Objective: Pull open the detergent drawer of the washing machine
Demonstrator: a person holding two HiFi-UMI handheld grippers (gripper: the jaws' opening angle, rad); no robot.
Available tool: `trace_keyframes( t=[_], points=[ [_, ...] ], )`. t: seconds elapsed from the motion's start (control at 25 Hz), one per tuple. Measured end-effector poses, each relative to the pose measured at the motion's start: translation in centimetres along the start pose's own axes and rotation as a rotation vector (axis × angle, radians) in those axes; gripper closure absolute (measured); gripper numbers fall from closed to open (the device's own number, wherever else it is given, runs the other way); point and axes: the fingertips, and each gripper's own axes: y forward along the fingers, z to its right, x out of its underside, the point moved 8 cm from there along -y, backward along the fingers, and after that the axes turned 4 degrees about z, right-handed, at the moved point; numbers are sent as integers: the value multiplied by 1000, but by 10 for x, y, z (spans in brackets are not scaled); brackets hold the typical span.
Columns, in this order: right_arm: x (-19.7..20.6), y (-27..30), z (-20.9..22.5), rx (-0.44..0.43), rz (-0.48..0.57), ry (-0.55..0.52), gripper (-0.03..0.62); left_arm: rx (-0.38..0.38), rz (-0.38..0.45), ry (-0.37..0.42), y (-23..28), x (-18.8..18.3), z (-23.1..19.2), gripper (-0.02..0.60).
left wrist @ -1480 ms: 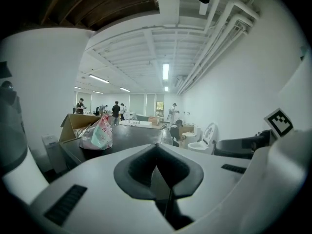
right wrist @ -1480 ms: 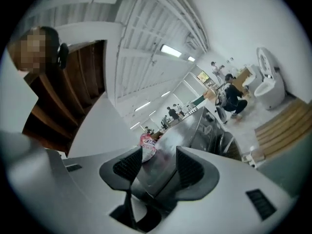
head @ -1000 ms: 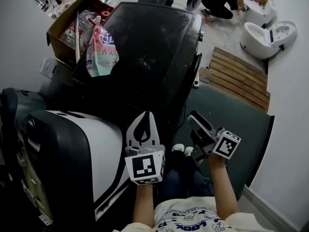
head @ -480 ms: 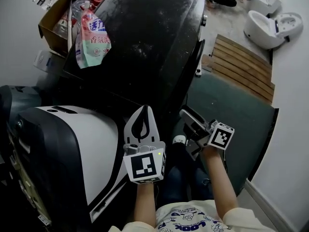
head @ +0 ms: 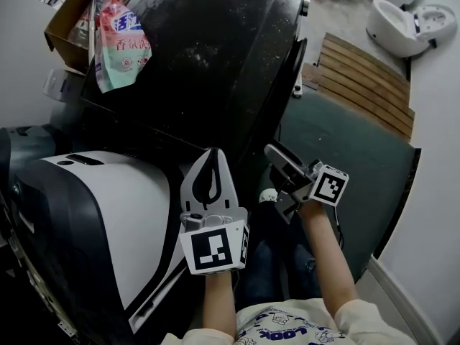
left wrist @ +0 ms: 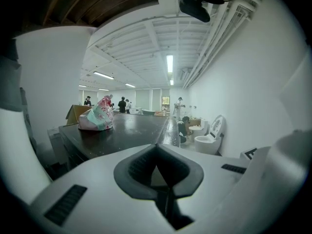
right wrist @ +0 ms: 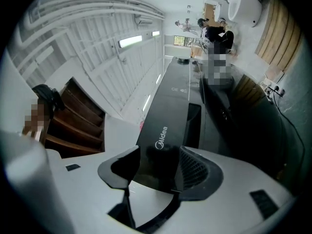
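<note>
Your left gripper [head: 212, 157] is pinched together, empty; your right gripper [right wrist: 160, 152] just opened its jaws, nothing between. The drawer [right wrist: 163, 130], Midea-marked I reckon, sits just ahead. Come in tilted and you'll slip off.

L gripper [head: 213, 157] closed, R gripper [right wrist: 156, 152] wide

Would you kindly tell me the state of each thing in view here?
Left gripper: shut, empty.
Right gripper: open, jaws just widened, nothing between them.
Washing machine: front panel flush, no drawer pulled out.
Detergent bag: lying on the machine's top.
Cardboard box: open.
</note>
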Motion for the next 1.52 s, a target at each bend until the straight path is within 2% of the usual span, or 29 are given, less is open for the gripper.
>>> trace_keyframes(
  t=[0.84,1.52],
  points=[
    [12,18,50,-57,-59,68,360,-17,-5,-34,7,24,-1,568],
    [7,27,44,-87,-79,56,355,-32,-20,-49,11,30,-2,568]
  ],
)
